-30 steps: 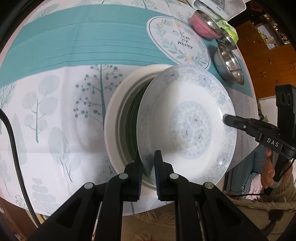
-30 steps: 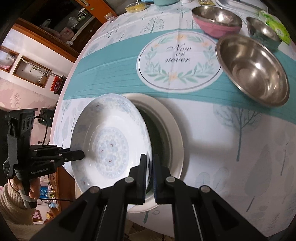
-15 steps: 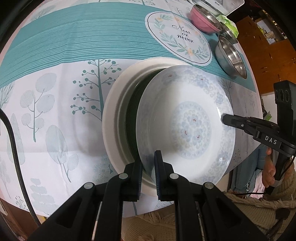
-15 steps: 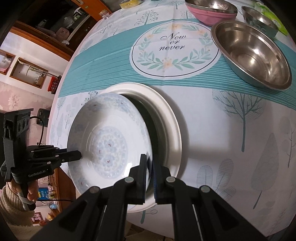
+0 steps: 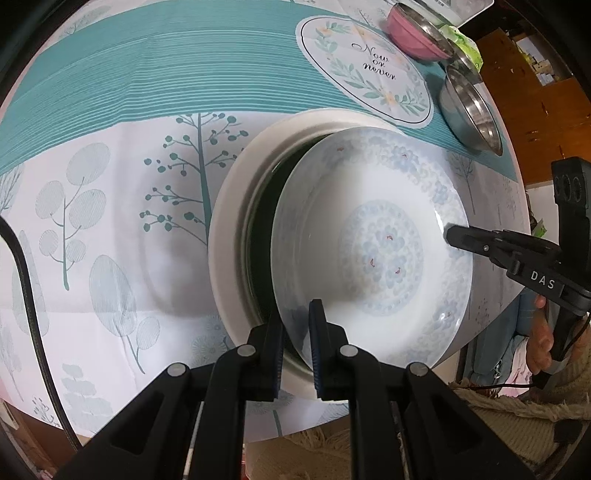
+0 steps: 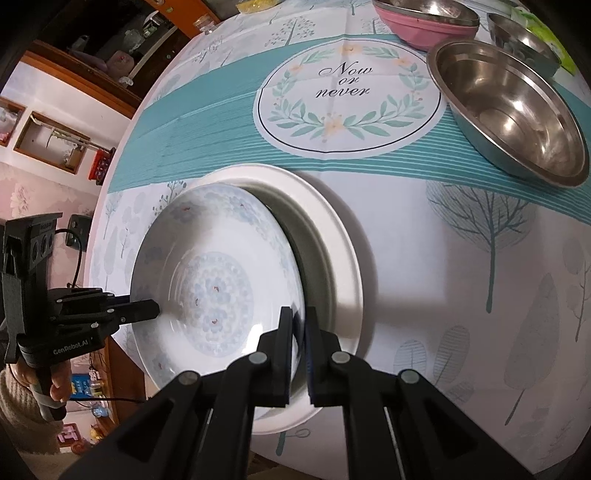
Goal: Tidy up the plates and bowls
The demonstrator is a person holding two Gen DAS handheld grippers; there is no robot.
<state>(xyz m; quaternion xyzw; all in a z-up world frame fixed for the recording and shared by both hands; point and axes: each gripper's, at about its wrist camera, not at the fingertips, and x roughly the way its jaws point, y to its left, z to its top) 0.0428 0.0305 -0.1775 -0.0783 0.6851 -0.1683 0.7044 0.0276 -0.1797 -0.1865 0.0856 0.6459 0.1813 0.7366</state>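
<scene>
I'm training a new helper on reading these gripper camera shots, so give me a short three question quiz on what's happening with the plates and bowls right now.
1. True or false: the floral plate lies flat on the tablecloth.
2. What does each gripper clamp?
A. A steel bowl
B. The floral plate's rim
C. The tablecloth
3. Fill in: below the floral plate sits a larger ____ plate.

Key
1. False: it is held tilted above the white plate.
2. B: the left gripper and the right gripper grip opposite edges.
3. White. The steel bowl and pink bowl stand apart, farther back.
</scene>
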